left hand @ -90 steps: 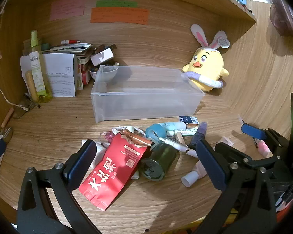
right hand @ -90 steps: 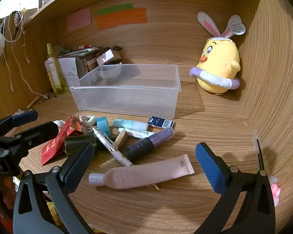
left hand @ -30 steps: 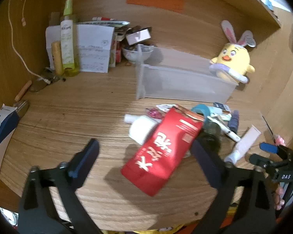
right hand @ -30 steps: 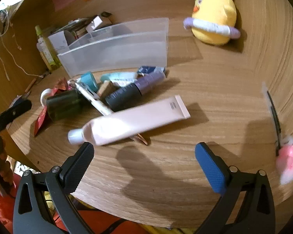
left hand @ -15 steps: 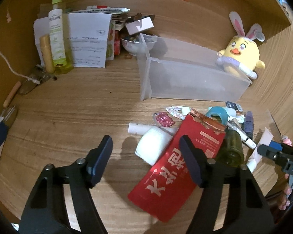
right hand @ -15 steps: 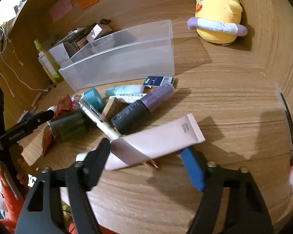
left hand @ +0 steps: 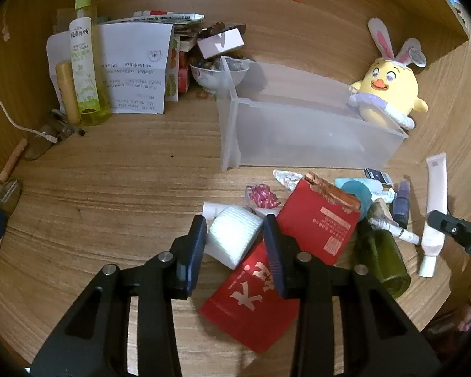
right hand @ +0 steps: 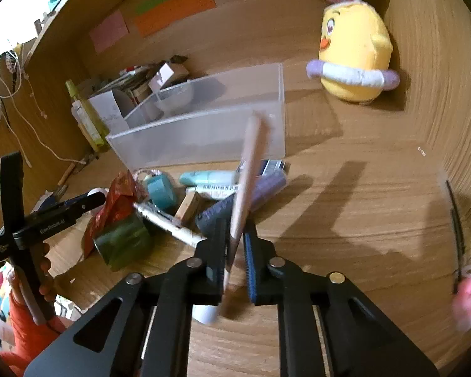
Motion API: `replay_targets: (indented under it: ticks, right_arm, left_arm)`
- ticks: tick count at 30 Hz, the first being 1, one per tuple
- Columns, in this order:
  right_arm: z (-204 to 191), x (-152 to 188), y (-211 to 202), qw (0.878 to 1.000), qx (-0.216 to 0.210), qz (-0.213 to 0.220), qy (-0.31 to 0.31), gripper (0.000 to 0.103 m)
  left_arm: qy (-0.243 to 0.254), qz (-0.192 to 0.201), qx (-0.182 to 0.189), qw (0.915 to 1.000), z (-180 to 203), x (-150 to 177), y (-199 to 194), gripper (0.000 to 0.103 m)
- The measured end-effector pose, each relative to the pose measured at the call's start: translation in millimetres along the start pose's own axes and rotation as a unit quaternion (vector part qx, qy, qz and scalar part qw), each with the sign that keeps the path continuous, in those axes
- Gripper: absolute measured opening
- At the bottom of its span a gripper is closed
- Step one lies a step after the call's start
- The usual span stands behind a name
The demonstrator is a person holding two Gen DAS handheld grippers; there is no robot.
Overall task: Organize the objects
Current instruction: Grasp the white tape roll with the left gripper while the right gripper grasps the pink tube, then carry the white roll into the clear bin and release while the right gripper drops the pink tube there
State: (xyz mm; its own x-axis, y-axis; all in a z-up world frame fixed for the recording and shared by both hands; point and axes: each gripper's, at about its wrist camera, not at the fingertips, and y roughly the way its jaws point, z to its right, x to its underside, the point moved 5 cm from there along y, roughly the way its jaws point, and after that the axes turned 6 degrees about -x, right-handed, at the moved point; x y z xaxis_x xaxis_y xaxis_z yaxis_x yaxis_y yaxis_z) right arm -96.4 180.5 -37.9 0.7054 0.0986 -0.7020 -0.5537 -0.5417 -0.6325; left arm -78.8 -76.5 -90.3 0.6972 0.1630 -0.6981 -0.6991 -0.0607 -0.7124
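Wooden desk [left hand: 116,194] w/ clutter; clear bin [left hand: 301,132] at back looks empty, so nothing sorted yet. Left gripper [left hand: 234,245] jaws just closing, narrow round white pad roll [left hand: 232,235], pads seem touching. Right gripper [right hand: 235,251] clamped on pink tube [right hand: 248,169], lifted off pile. Red pouch [left hand: 298,251], green bottle [left hand: 383,260], teal tape [right hand: 160,190] etc. left on desk.

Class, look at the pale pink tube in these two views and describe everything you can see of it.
The pale pink tube is a soft, squeezable-looking cosmetic tube with a white cap at one end and a flat crimped tail, bearing small print, at the other. The right gripper has just closed its jaws on the body near the cap. In the right wrist view the tail points up and away toward the clear plastic bin, slightly blurred.
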Motion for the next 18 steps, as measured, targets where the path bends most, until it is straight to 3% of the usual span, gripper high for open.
replay_targets:
  ticks: [10, 15, 16, 18]
  right_arm:
    - [-9, -23, -16, 0.998, 0.016, 0.045, -0.036, 0.005]
    - [-4, -23, -14, 0.999, 0.028, 0.020, -0.040, 0.006]
    - [-2, -22, -16, 0.998, 0.036, 0.017, -0.041, 0.011]
    - [2, -16, -17, 0.997, 0.053, 0.002, -0.052, 0.030]
  left_arm:
    - [-0.001, 0.037, -0.009, 0.9993, -3, -13, -25, 0.036]
    - [0.002, 0.053, -0.002, 0.9986, 2, -23, -37, 0.036]
    - [0.003, 0.055, 0.001, 0.9985, 4, -24, -39, 0.036]
    - [0.007, 0.060, 0.007, 0.9981, 8, -28, -43, 0.036]
